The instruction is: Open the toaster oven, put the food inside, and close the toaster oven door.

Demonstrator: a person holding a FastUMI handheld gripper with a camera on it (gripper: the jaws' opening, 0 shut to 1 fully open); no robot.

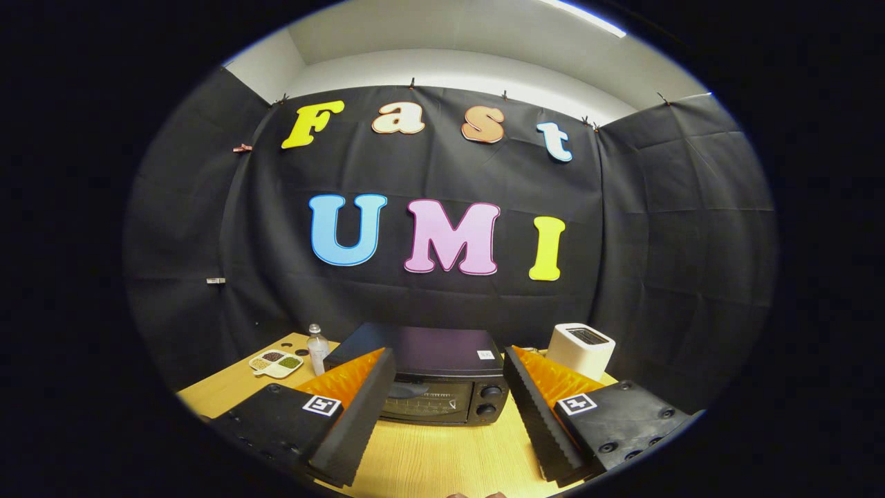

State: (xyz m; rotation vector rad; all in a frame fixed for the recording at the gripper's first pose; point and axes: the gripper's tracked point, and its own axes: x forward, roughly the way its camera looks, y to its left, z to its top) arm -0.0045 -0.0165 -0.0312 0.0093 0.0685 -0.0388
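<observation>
Two black fingers of the tongs rise nearest of all, each faced with a ribbed dark pad and backed in orange, each carrying a small square marker on its black base. They stand spread wide apart, pinching nothing — bare wooden table shows in the gap between them.

Straight ahead, between the fingertips and just beyond them, sits the black toaster oven. Its glass door is up and closed, and two round knobs sit one above the other on the side of the front nearer the right finger. A small white sticker lies on the oven's flat top. The fingertips stand clear of it, not touching.

Beyond the right finger, beside the oven, stands a white pop-up toaster with its slot facing up. Beyond the left finger, a small clear bottle with a white cap stands upright just beside the oven's far corner — and further out on that side lies a white divided dish with four compartments holding dark, green and pale contents, too small to tell apart. Black cloth forms the booth wall behind everything
</observation>
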